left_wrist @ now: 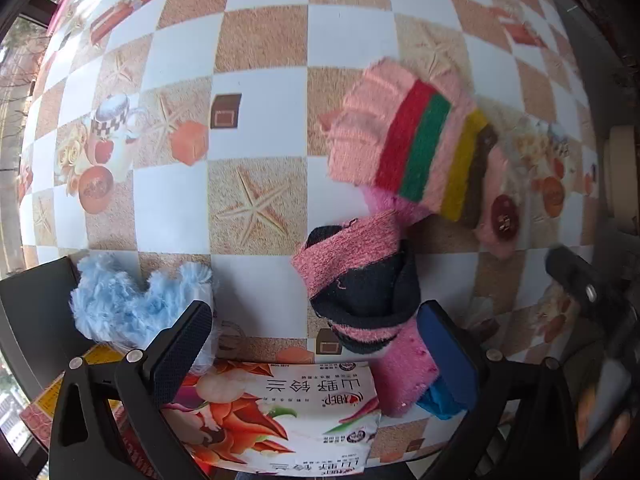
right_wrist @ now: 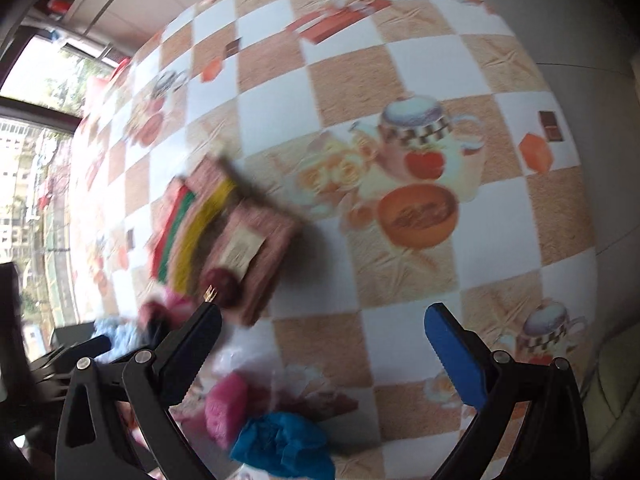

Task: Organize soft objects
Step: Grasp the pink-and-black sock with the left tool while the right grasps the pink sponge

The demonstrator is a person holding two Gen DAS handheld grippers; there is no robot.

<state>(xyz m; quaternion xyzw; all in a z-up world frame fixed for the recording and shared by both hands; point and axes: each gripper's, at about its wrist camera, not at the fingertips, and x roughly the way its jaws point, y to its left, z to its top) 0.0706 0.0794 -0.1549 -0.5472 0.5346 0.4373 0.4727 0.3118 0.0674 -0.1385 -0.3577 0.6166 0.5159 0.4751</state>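
A pink knitted piece with red, green and yellow stripes (left_wrist: 408, 140) lies on the checked tablecloth, seen blurred in the right wrist view (right_wrist: 224, 236). Just in front of my left gripper (left_wrist: 316, 344) sits a rolled pink-and-black sock (left_wrist: 356, 280) on a pink towel (left_wrist: 404, 376). A fluffy light-blue item (left_wrist: 124, 304) rests by the left finger. The left gripper is open with nothing between its fingers. My right gripper (right_wrist: 324, 344) is open too, hovering over a pink bundle (right_wrist: 226, 408) and a blue cloth (right_wrist: 284, 444).
A printed snack bag (left_wrist: 280, 412) lies below the left gripper near the table edge. The right gripper's black body (left_wrist: 588, 292) shows at the right of the left wrist view. A window and dark frame (right_wrist: 24, 100) border the table's left side.
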